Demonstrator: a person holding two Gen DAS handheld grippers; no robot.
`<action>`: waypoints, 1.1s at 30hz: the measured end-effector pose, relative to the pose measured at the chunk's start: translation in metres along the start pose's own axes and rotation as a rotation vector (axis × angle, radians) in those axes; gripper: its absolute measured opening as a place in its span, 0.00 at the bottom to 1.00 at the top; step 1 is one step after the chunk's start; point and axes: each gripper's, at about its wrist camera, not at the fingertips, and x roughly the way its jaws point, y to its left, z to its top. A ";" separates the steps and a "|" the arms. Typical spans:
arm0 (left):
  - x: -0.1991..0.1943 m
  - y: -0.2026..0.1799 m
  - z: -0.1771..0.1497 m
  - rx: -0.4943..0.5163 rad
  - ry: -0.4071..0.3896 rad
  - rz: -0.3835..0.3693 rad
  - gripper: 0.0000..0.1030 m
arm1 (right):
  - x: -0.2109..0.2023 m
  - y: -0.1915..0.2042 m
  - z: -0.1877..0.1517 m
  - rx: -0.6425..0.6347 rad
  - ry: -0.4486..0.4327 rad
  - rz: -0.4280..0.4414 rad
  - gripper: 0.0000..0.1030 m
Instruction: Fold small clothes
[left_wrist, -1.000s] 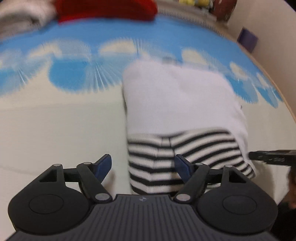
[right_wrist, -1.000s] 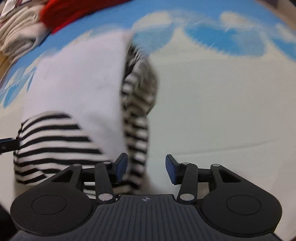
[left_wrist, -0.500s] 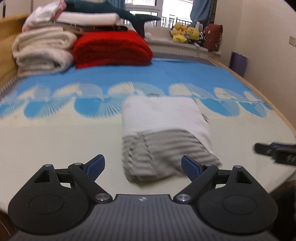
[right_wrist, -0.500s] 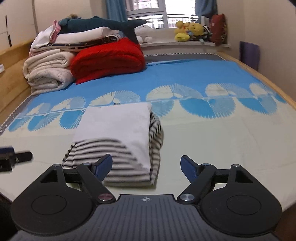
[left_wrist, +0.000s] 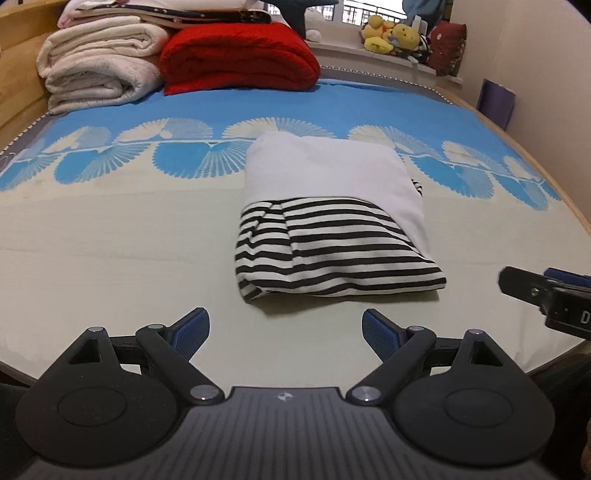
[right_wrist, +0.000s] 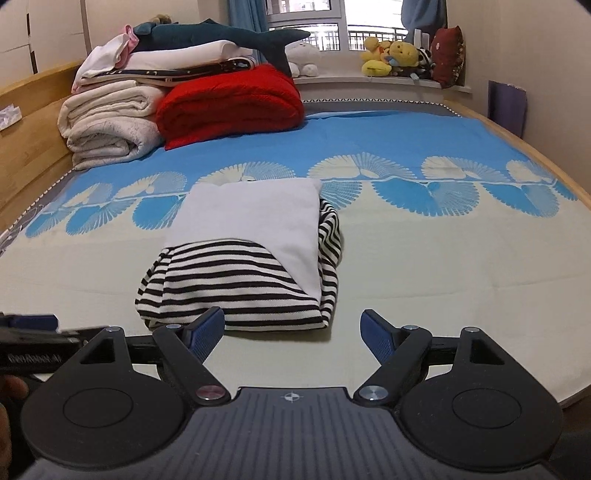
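Note:
A small folded garment (left_wrist: 332, 218), white with black-and-white striped sleeves laid over its near part, lies on the bed; it also shows in the right wrist view (right_wrist: 251, 258). My left gripper (left_wrist: 286, 332) is open and empty, held back from the garment's near edge. My right gripper (right_wrist: 293, 330) is open and empty, just short of the garment's near right corner. The right gripper's tip shows at the right edge of the left wrist view (left_wrist: 546, 295); the left gripper shows at the left edge of the right wrist view (right_wrist: 33, 343).
The bed (left_wrist: 110, 240) has a cream and blue patterned cover. Folded cream blankets (right_wrist: 110, 125) and a red blanket (right_wrist: 229, 107) are stacked at the far left. A wooden bed frame (right_wrist: 33, 125) runs along the left. Plush toys (right_wrist: 391, 55) sit on the window sill.
Both grippers have opened wider, let go of the garment and pulled back and up from it. The garment now lies folded and still on the bed.

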 end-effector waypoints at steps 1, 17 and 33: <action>0.000 0.001 0.000 -0.003 -0.002 0.001 0.90 | 0.002 0.001 0.000 0.002 0.002 0.003 0.79; 0.008 0.000 0.006 -0.032 -0.019 -0.010 0.90 | 0.019 0.021 0.003 -0.036 0.007 0.035 0.80; 0.012 0.000 0.008 -0.026 -0.021 -0.028 0.90 | 0.023 0.032 0.006 -0.076 0.005 0.054 0.81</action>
